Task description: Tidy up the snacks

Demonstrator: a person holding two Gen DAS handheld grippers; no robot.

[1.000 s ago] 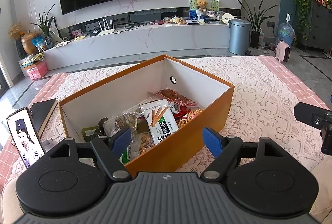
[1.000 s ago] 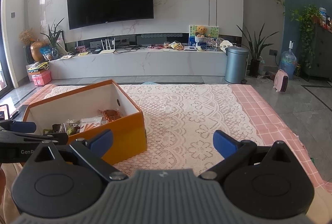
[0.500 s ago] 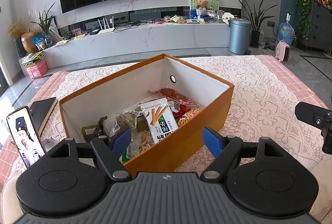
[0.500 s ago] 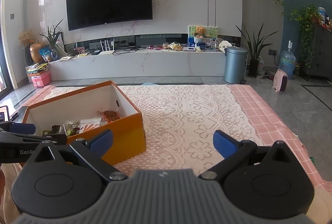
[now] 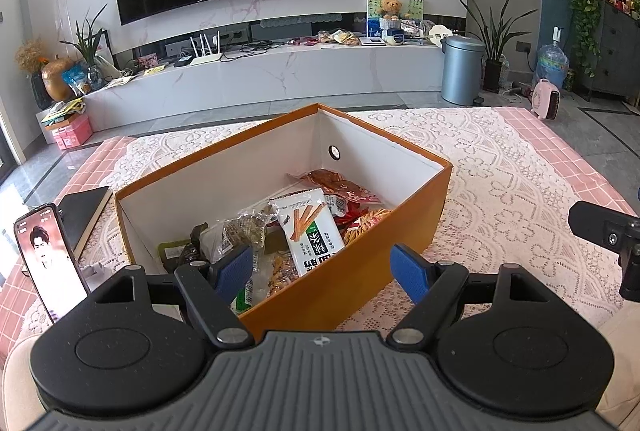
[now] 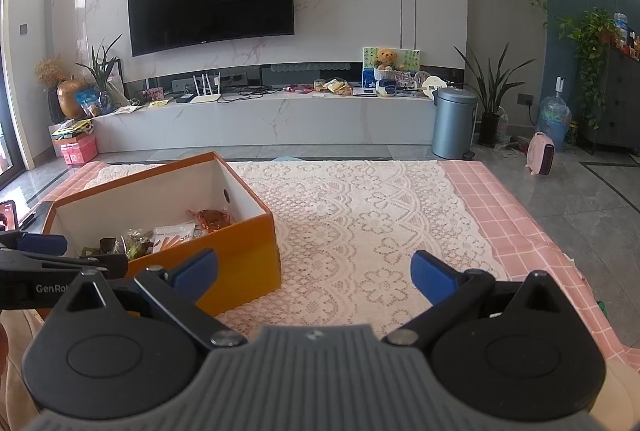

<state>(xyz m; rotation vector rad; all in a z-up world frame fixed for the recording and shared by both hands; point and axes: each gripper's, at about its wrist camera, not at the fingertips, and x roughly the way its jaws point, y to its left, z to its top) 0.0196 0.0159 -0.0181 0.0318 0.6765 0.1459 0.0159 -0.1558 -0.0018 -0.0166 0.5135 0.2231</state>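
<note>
An orange box [image 5: 404, 227] with white inner walls stands on the lace tablecloth and holds several snack packets, among them a white and green stick-biscuit bag [image 5: 310, 231] and a red packet [image 5: 340, 185]. My left gripper [image 5: 322, 267] is open and empty, held just before the box's near corner. My right gripper [image 6: 314, 273] is open and empty over the cloth, to the right of the box [image 6: 236, 251]. The left gripper's fingers [image 6: 40, 245] show at the left edge of the right wrist view.
A phone [image 5: 48, 259] with a lit screen stands at the table's left, beside a dark notebook [image 5: 82, 213]. The pink checked table edge [image 6: 520, 231] lies to the right. A TV console and a grey bin [image 6: 454, 123] stand across the floor.
Both views have shifted very slightly. The box and snacks lie as before and both grippers stay open.
</note>
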